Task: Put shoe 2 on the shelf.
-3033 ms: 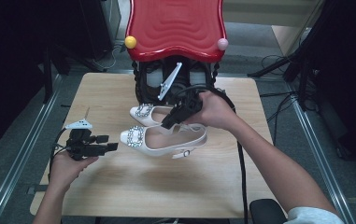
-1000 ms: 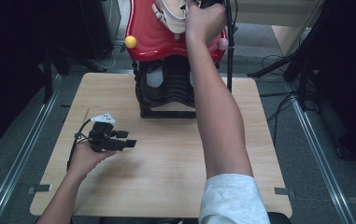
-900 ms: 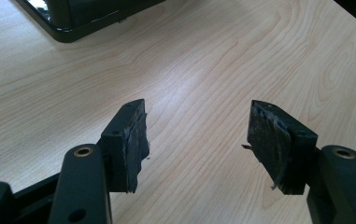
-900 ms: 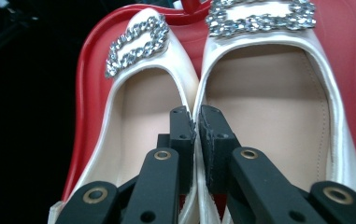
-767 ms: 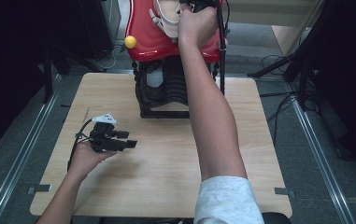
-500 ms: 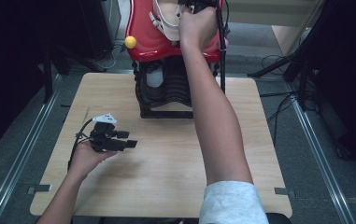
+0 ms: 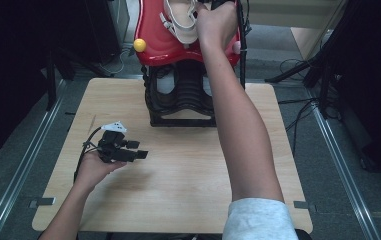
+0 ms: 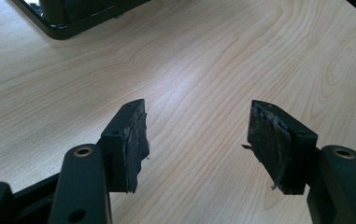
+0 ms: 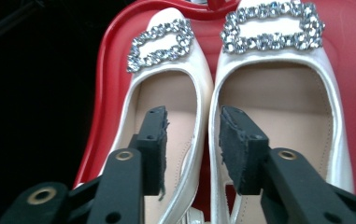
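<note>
Straddling the inner edges of two white shoes, the right gripper (image 9: pixel 189 149) has one jaw inside each shoe, and its jaws have just been opening, so the pads no longer pinch. The left shoe (image 9: pixel 166 93) and right shoe (image 9: pixel 278 98) sit side by side on the red tray (image 9: pixel 105 126), up on the black rack (image 7: pixel 180 97). Down low, the left gripper (image 8: pixel 196 140) hangs spread apart over the wooden table (image 8: pixel 213 60), holding nothing.

From above our side, we look forward and down over the tabletop (image 7: pixel 178 200). One camera rides the left gripper (image 8: pixel 196 135), close over the wood. The other, on the right gripper (image 9: pixel 189 144), looks closely into the white shoes (image 9: pixel 278 107) ahead, shared with the high view.
</note>
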`<state>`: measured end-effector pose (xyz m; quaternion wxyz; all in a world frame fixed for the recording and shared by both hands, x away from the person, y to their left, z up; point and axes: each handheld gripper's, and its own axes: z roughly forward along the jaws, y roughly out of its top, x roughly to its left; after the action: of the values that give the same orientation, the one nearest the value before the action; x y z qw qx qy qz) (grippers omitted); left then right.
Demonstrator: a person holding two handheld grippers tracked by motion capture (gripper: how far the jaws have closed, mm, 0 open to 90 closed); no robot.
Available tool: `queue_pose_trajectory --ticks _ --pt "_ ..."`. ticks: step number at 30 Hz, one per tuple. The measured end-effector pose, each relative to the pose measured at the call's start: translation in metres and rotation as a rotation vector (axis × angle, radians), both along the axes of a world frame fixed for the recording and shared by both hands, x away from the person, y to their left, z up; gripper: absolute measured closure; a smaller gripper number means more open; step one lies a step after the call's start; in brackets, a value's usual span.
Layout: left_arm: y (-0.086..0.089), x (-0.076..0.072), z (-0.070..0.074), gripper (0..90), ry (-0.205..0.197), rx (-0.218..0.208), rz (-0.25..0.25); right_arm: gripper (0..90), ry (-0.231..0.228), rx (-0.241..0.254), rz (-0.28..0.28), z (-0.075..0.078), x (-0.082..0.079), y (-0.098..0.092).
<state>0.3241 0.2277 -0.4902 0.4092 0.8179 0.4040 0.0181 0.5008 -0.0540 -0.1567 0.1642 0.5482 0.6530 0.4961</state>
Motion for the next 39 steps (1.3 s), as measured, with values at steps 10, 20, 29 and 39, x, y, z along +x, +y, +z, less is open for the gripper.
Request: queue_pose_trajectory --ticks 10,20,29,39 --pt "0.001 0.000 0.000 37.9 0.000 0.009 -0.004 53.1 -0.067 -0.029 0.061 0.009 -0.008 -0.015" --pt "0.000 0.001 -0.001 37.8 0.006 0.014 -0.005 41.7 -0.078 -0.021 0.095 0.011 -0.011 -0.040" --pt "0.000 0.000 0.000 37.8 0.001 -0.001 0.001 39.8 -0.057 -0.030 0.085 -0.002 -0.010 -0.066" --pt "-0.001 0.001 -0.001 37.7 0.004 0.012 -0.005 38.4 -0.059 -0.020 0.069 -0.013 -0.011 -0.098"
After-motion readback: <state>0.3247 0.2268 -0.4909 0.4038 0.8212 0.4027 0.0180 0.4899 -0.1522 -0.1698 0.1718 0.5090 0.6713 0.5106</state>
